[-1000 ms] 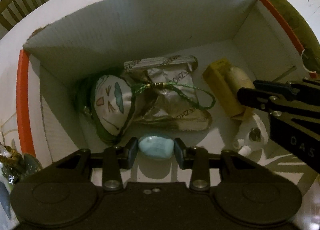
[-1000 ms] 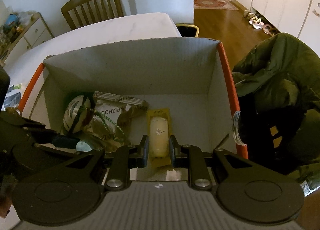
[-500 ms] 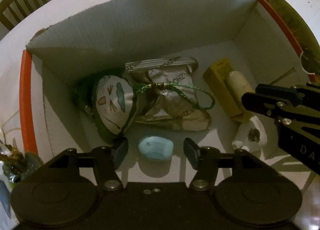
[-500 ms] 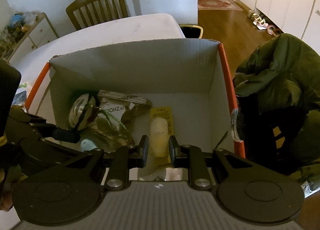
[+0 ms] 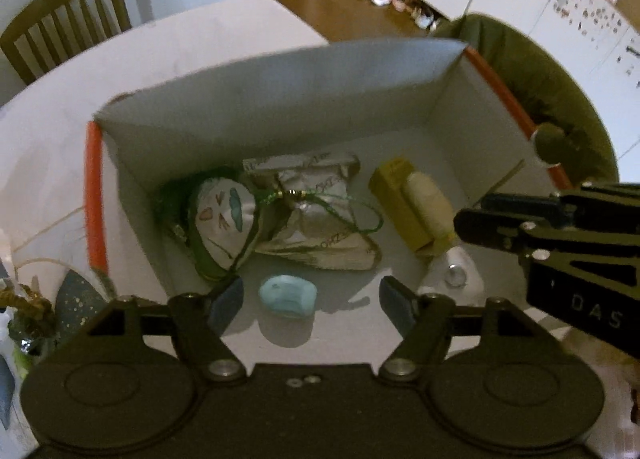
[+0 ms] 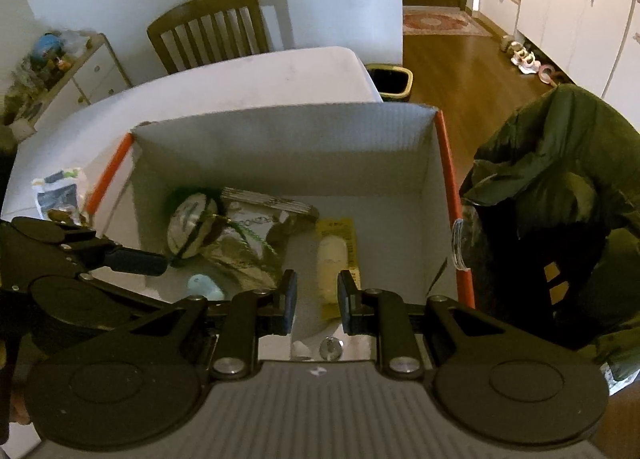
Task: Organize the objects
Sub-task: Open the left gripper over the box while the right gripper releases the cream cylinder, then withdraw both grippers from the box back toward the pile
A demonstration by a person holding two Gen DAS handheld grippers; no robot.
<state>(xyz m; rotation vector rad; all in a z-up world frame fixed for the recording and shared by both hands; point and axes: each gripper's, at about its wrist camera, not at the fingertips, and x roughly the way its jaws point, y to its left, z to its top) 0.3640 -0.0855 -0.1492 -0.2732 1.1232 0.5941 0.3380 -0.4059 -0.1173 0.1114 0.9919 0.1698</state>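
White table (image 5: 52, 163) bears the box (image 5: 280, 99); left claw (image 5: 312, 299) opening around blue stone (image 5: 287, 296), right claw (image 6: 316, 299) narrow, empty.

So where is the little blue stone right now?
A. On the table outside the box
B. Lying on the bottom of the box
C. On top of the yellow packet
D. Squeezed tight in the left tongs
B: the blue stone lies loose on the floor of the box, with the left tongs spread to either side, opening and not touching it.
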